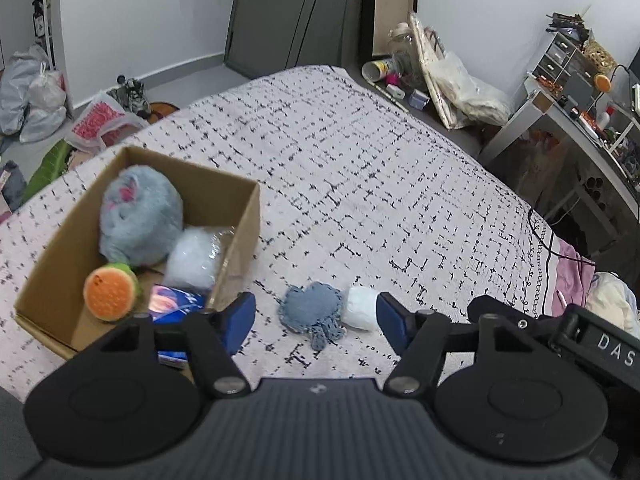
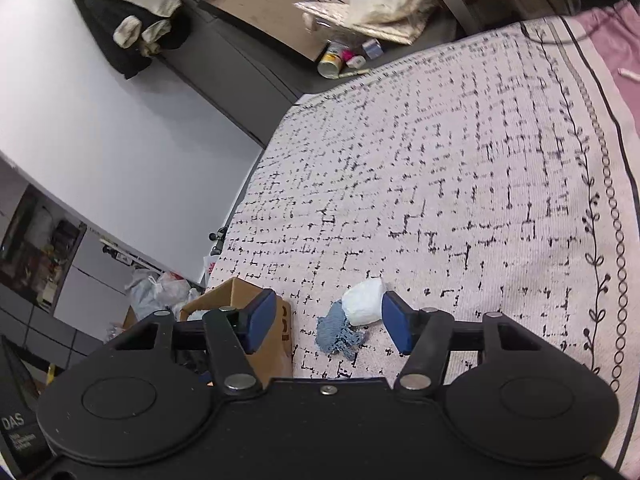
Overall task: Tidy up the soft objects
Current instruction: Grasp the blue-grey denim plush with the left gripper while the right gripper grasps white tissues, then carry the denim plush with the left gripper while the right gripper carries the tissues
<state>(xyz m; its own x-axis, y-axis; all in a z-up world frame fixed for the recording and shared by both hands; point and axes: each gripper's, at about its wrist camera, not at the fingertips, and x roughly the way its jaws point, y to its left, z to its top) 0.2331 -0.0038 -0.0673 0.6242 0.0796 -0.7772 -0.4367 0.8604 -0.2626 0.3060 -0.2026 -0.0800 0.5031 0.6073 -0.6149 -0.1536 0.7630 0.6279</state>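
Bed (image 1: 360, 168) fills most of the room: pale spread with broken black grid, bare across the middle.

Cardboard box (image 1: 236, 236) sits open on the spread, toward the left side in the left wrist view. Inside: grey plush toy (image 1: 138, 216), biggest piece; white fluffy bundle (image 1: 192, 258) against the near wall; orange-faced plush slice (image 1: 109, 291) at the front corner; a blue packet (image 1: 176, 300) low down, partly hidden.

Two soft things not yet boxed, lying on the spread just right of the box. Denim-blue stuffed piece (image 1: 314, 312), frayed edges, flat. White soft roll (image 1: 360, 308) touching its right side.

Left gripper (image 1: 316, 318) hovers above, spread wide, nothing between the pads; both loose items fall inside the gap. Right gripper (image 2: 328, 322) likewise wide and empty, aimed at the same pair, white soft roll (image 2: 364, 302) close to its right pad.

Risks, as I judge them:
- Both claws point at one small cluster; they may collide.
- The two items touch, so closing on one may drag or pinch the other.
- Flat denim piece sits low; pads may bunch the spread with it.
- Box is fairly full; a drop near the rim could spill out.
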